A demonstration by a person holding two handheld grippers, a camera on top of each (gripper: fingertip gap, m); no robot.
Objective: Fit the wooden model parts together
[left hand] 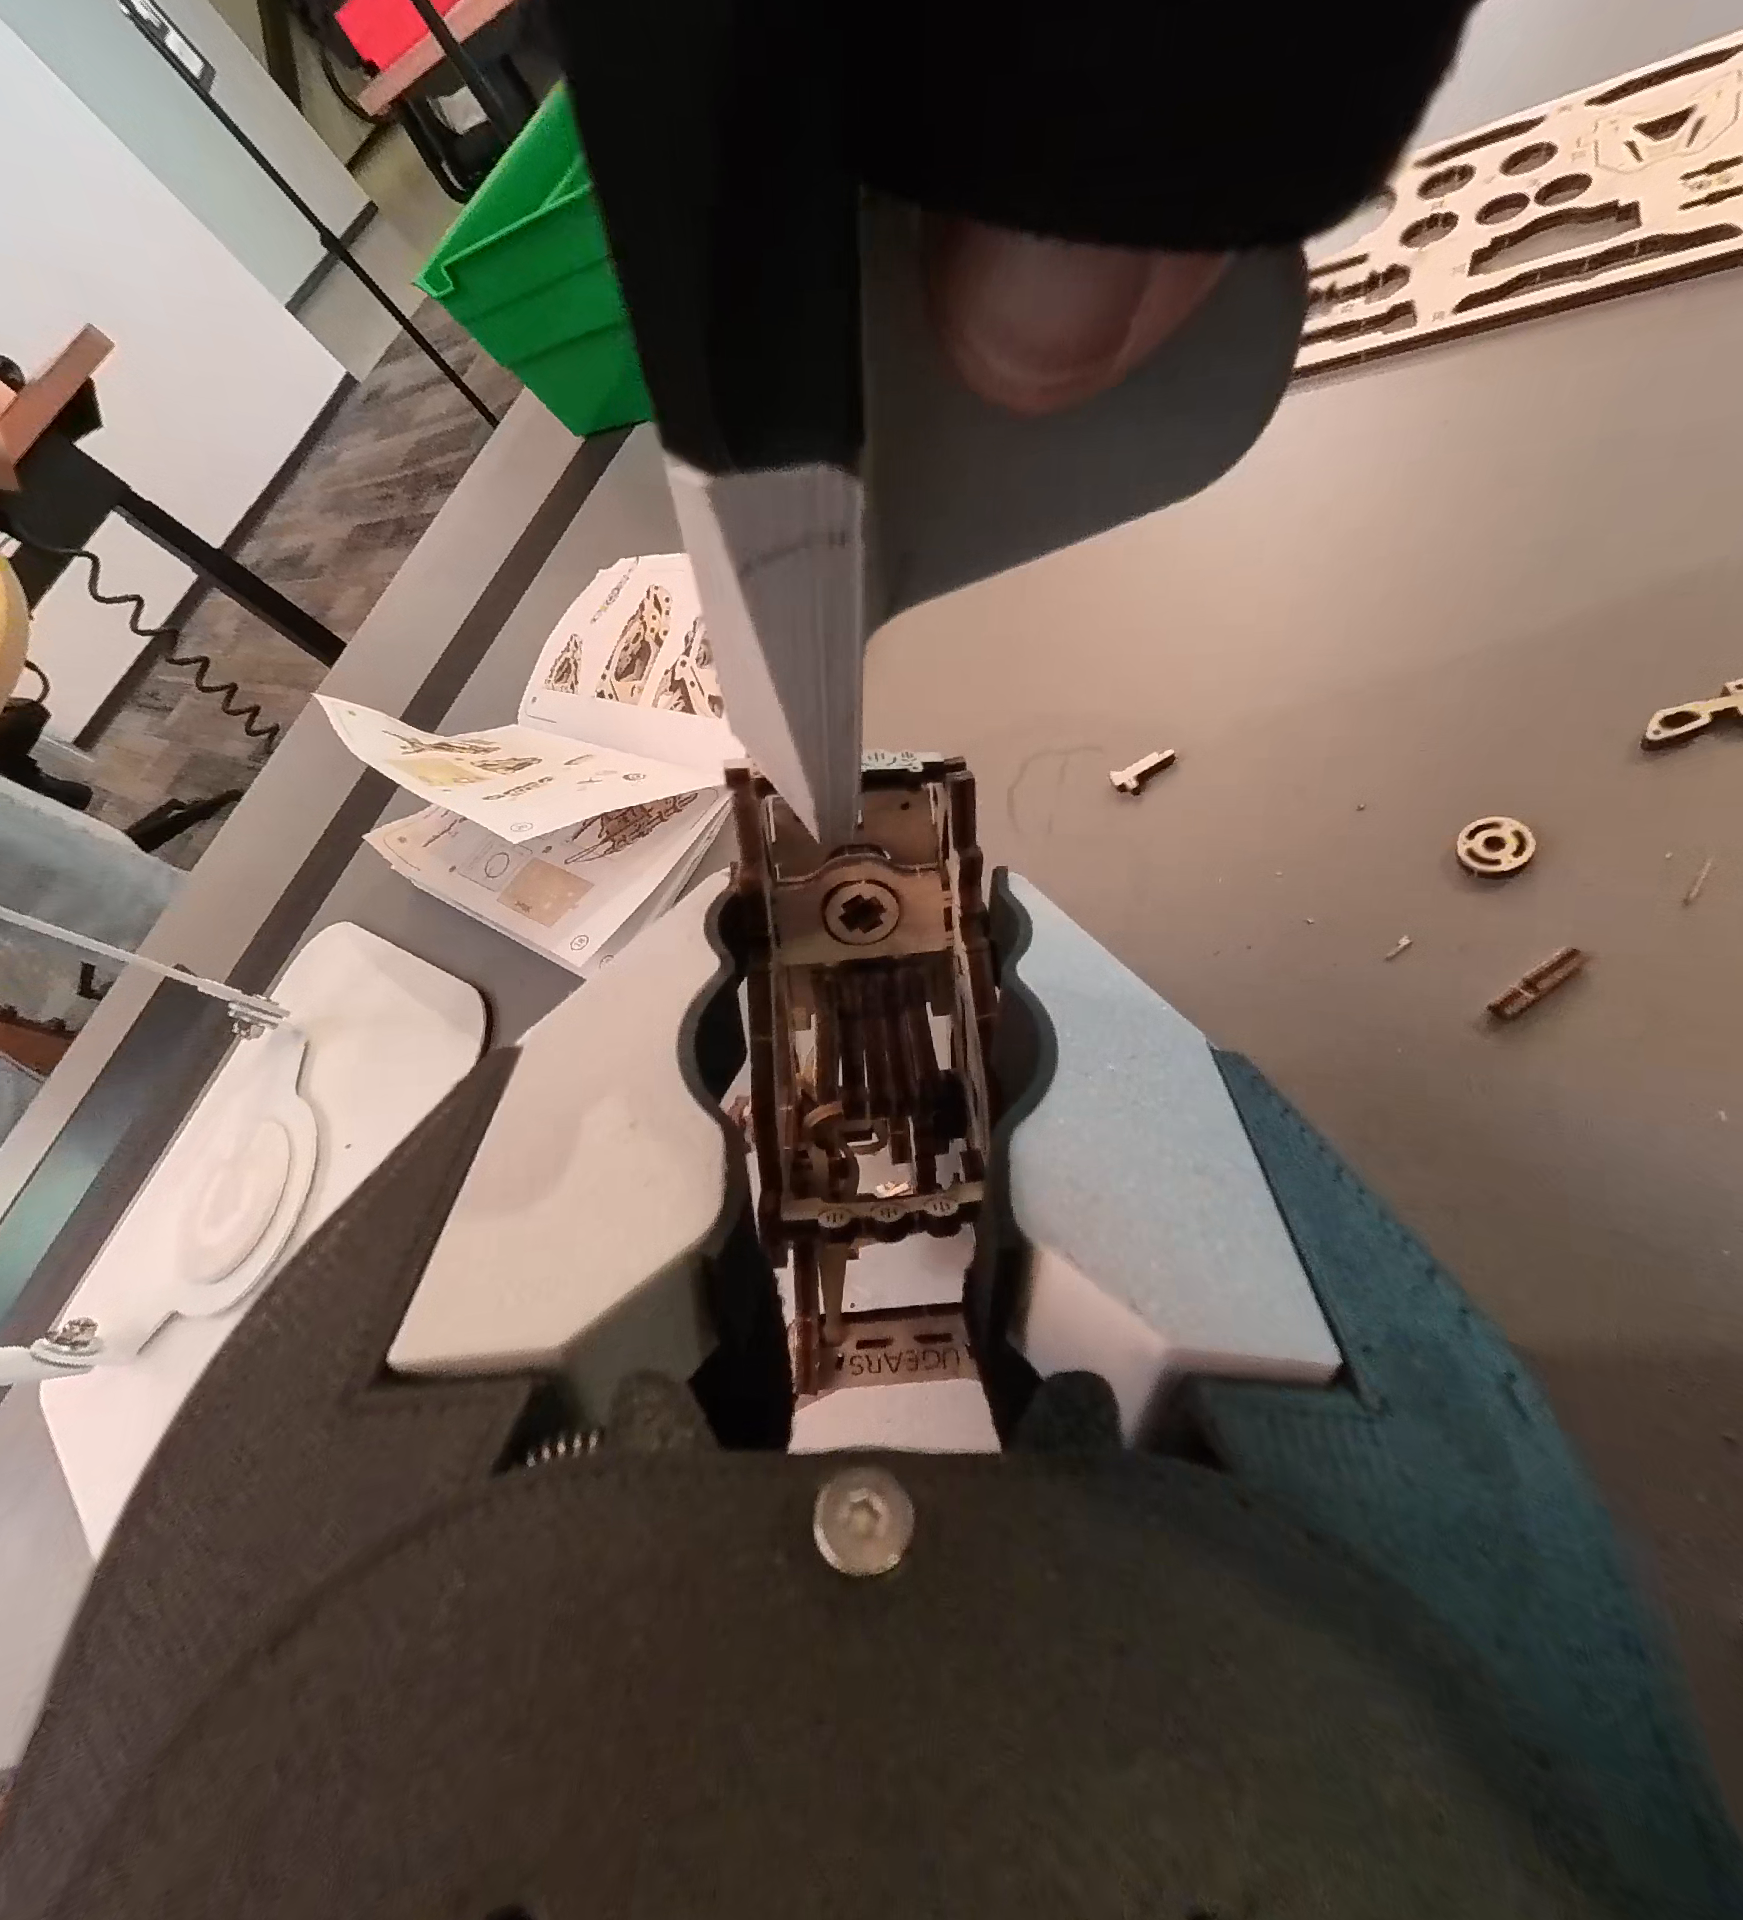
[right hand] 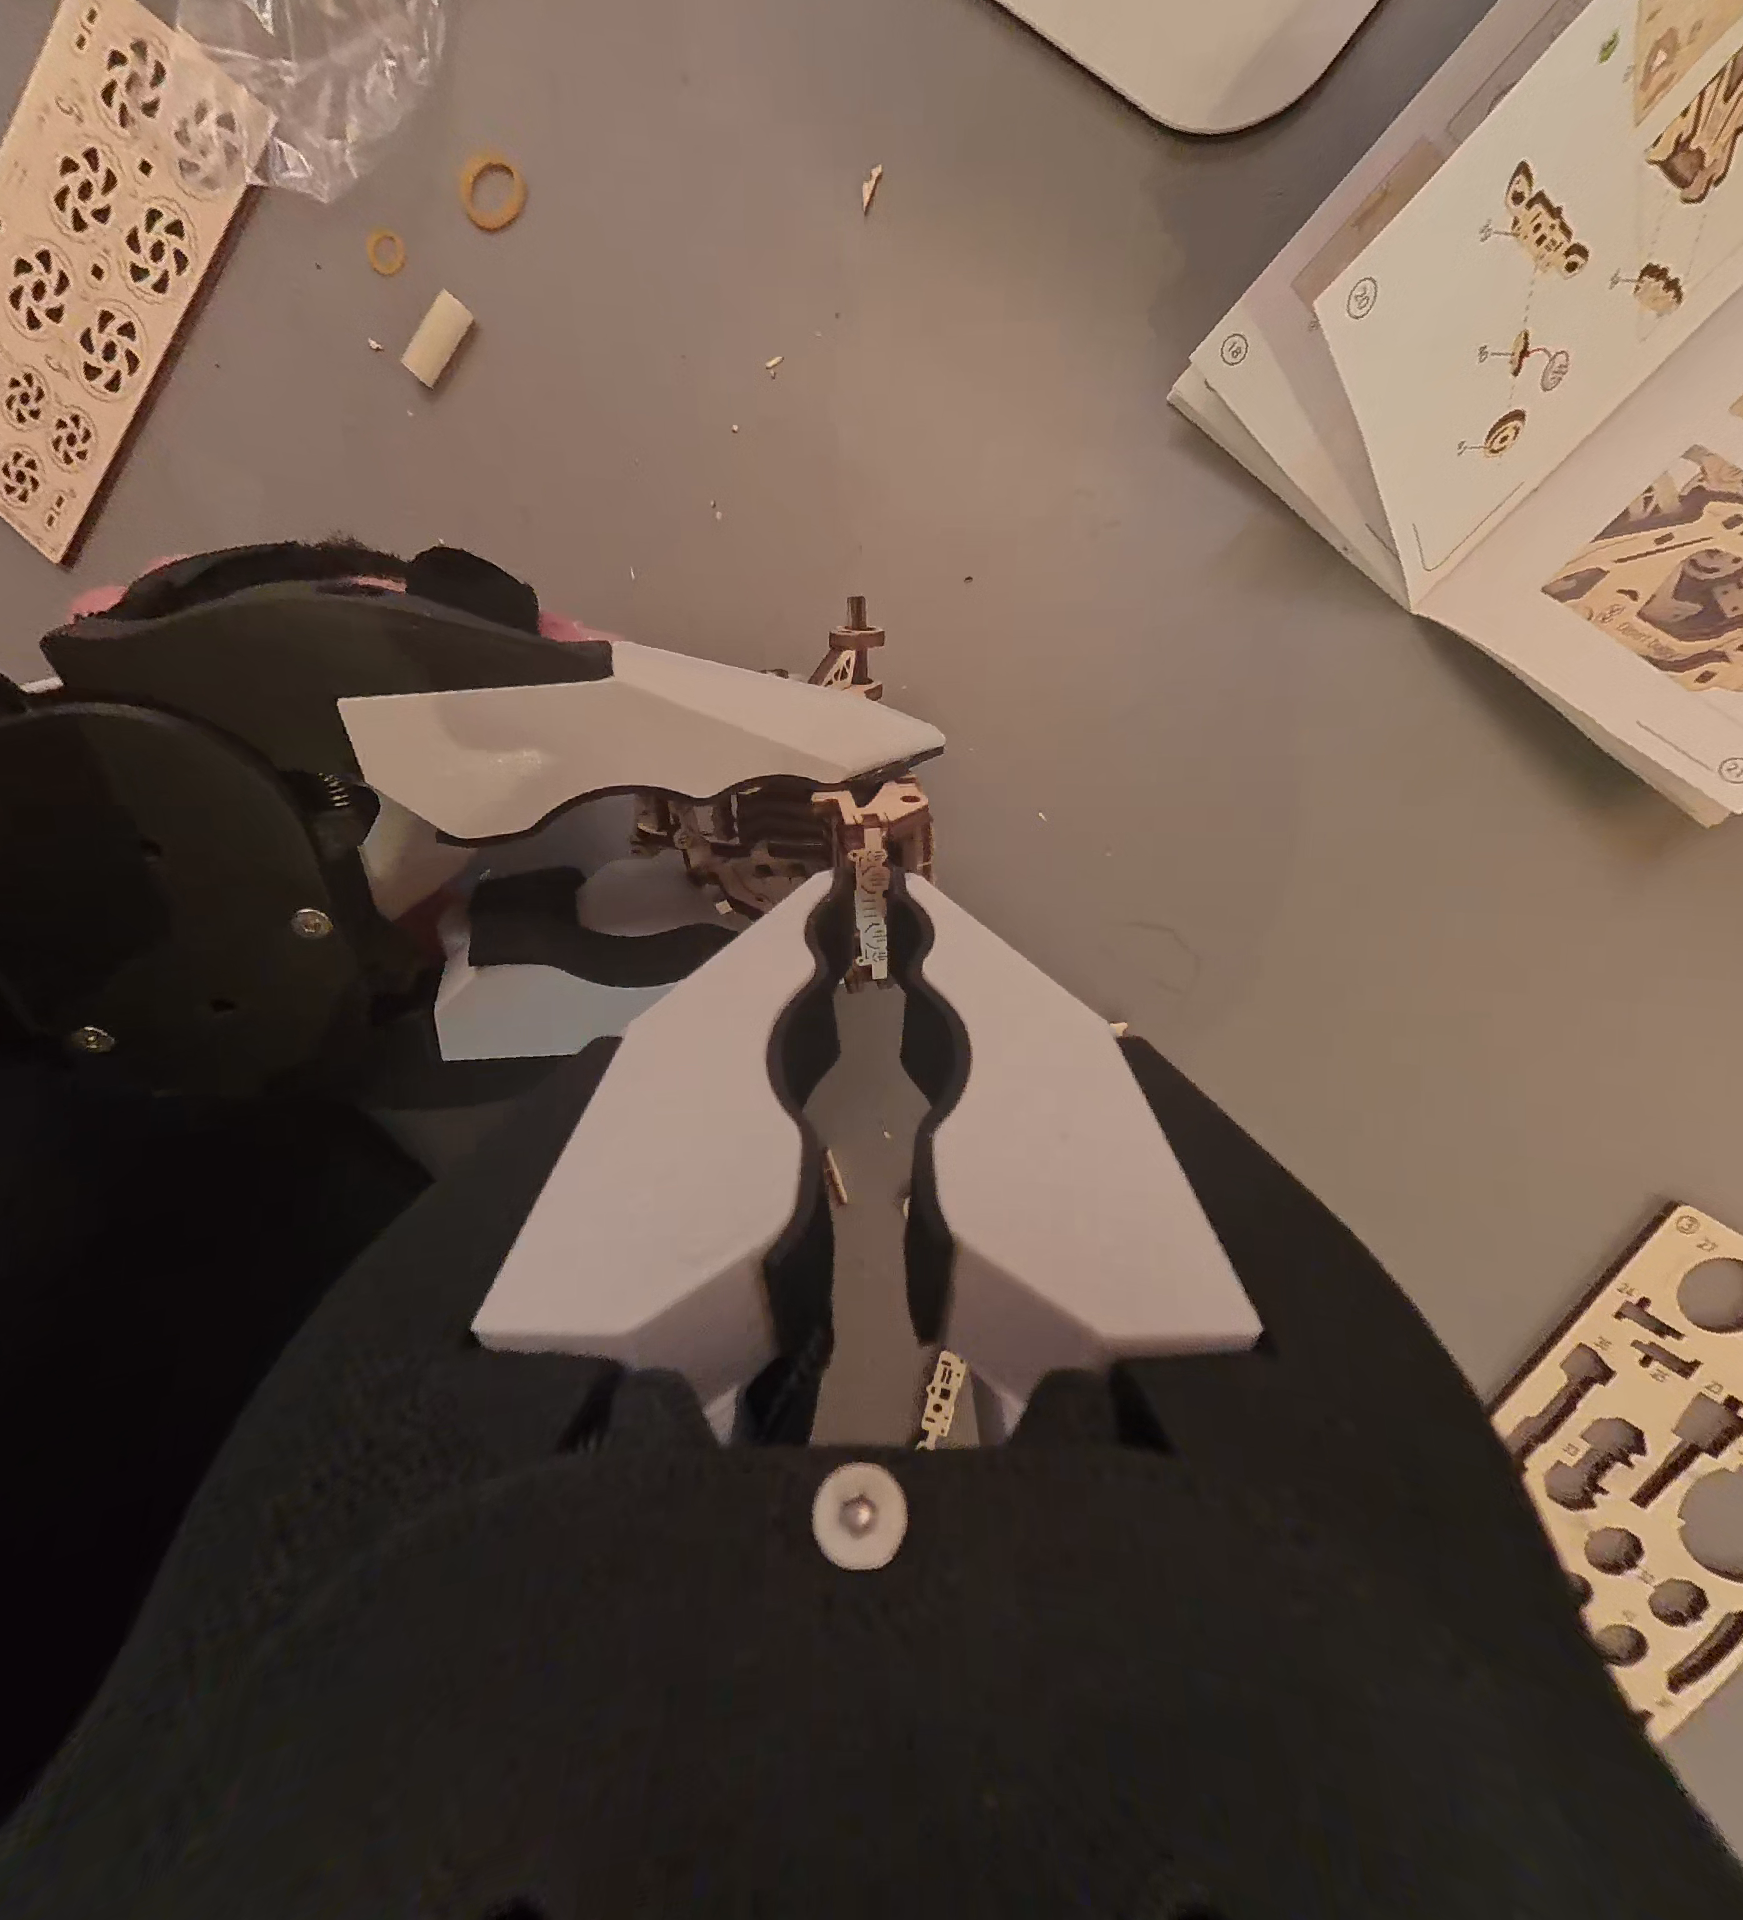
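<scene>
Your left gripper (left hand: 862, 1049) is clamped on the wooden model (left hand: 867, 997) above the grey bench (left hand: 1366, 727). Your right gripper (left hand: 831, 821) points into the model's top. An open instruction booklet (left hand: 576, 800) lies near the bench's left edge.

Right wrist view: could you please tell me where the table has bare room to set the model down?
Bare grey table lies between the wheel sheet and the booklet. It is crowded around the rings and white tube.

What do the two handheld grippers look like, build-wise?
Both match: left gripper and right gripper have pale grey wedge fingers with dark scalloped inner pads on textured black printed bodies, with a silver hex screw at the centre. The left body's side looks teal, and a black sleeve shows.
</scene>
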